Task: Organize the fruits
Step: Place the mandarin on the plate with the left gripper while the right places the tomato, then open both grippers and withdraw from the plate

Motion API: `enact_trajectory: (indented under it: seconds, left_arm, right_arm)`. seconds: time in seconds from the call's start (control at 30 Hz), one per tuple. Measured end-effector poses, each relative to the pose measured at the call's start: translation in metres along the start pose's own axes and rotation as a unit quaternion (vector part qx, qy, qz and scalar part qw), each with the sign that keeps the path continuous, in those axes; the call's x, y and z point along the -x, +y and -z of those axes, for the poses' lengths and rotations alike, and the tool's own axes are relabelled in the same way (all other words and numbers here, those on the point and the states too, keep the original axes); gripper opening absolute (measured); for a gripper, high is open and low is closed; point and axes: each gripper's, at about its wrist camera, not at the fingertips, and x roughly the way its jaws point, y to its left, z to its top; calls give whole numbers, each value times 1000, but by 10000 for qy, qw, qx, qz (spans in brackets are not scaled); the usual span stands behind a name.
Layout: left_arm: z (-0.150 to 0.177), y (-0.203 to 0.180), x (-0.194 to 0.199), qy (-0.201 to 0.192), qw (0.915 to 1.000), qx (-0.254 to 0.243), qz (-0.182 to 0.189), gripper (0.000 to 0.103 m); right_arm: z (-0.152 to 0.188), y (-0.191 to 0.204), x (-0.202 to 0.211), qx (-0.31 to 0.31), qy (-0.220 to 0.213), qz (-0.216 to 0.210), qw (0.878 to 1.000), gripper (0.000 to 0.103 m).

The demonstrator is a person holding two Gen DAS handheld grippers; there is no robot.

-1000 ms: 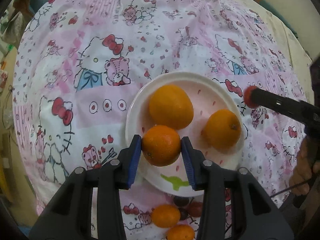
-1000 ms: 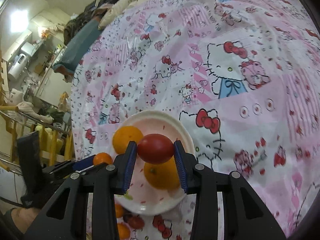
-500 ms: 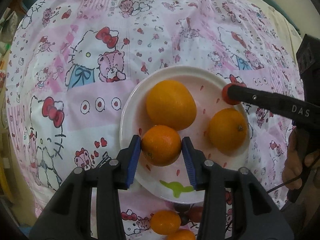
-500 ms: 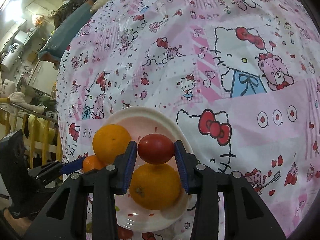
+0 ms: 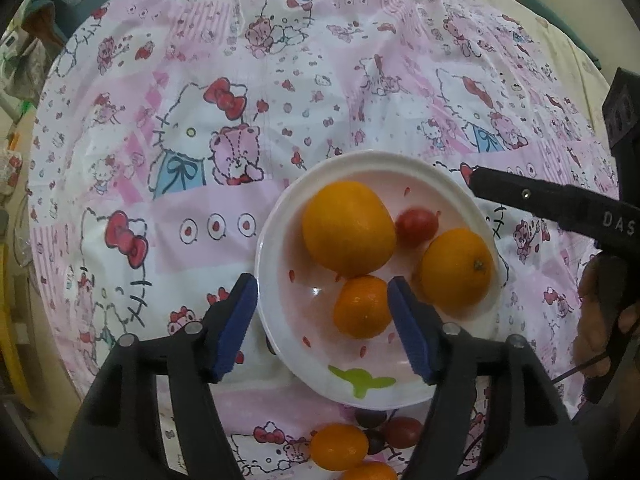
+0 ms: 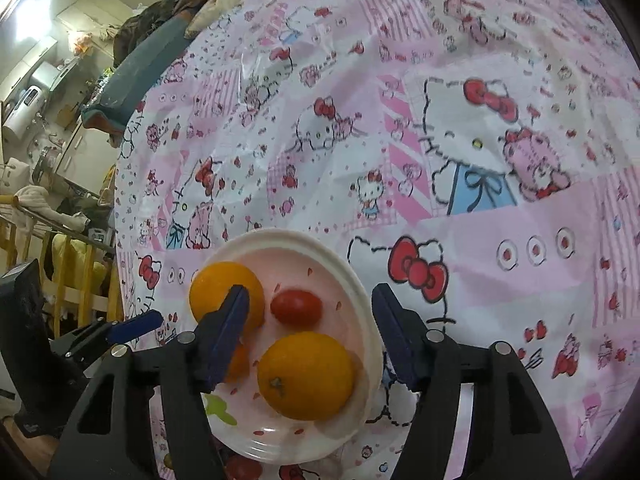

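Left wrist view: left gripper [image 5: 322, 322] and right gripper [image 6: 310, 330] both gape over the plate [image 5: 276, 216], holding nothing.

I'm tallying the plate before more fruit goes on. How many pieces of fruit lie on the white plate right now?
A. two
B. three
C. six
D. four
D: the white plate holds a large orange, a second orange, a small mandarin and a red tomato.
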Motion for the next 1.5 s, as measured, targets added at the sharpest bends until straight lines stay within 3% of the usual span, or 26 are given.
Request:
enact_trajectory:
  seconds: [0.1, 0.17, 0.33, 0.4, 0.47, 0.53, 0.77, 1.23, 1.5]
  left_arm:
    - [1, 0, 4, -48, 10000, -41, -7, 66]
    - [2, -1, 7, -92, 9999, -71, 114, 66]
    - [4, -5, 18, -359, 9991, -202, -32, 66]
    - [4, -4, 22, -423, 9990, -166, -47, 72]
    - [5, 0, 26, -517, 9986, -45, -68, 85]
    - [6, 3, 29, -580, 9982, 61, -112, 87]
    - [13, 5, 40, -661, 9977, 139, -47, 87]
    - [47, 15, 77, -796, 9959, 436, -2, 87]
    - [68, 17, 88, -811, 9957, 438, 0, 87]
  right_arm:
    - [0, 0, 5, -20, -75, 17, 10000, 70]
    - [0, 1, 9, -13, -156, 82, 9998, 78]
    - [5, 7, 18, 82, -251, 182, 9995, 80]
    - [8, 9, 24, 89, -324, 196, 9992, 80]
    - [11, 10, 30, 56, -385, 180, 9991, 81]
    - [14, 13, 37, 56, -449, 176, 9988, 82]
    - [29, 26, 58, 172, -658, 314, 9972, 89]
    - [87, 39, 92, -138, -962, 265, 9949, 89]
    - [122, 44, 99, -123, -864, 341, 9956, 89]
